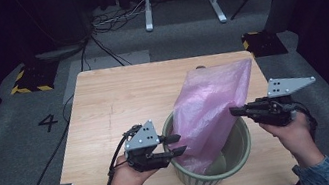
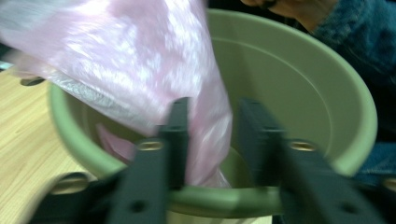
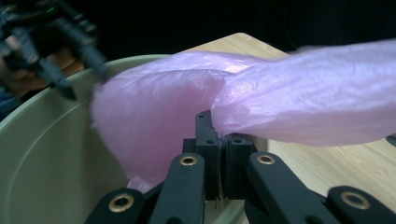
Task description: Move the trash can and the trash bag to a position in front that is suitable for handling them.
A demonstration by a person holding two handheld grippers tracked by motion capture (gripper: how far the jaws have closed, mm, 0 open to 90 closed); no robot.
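Pink plastic bag (image 1: pixel 208 110) stands half in the green tub (image 1: pixel 241 153), which sits at the near edge of the worktop (image 1: pixel 113 101), right of centre. The bag's lower end is down inside the tub; its upper end leans out up and toward the far right, above the rim.

Left claw (image 1: pixel 175 144) is at the tub's left rim, pointing right at the bag's lower part. Jaws apart. In the left gripper view a fold of the bag (image 2: pixel 205 140) hangs in the gap, lying against the left jaw; the right jaw stands clear of it. No clamp there.

Right claw (image 1: pixel 234 110) is at the bag's right edge, above the tub's right rim, pointing left. Jaws together, pinched on the film: the right gripper view shows the bag (image 3: pixel 299 102) bunched right at the closed tips (image 3: pixel 219 135), the sheet spreading left and right from that pinch.
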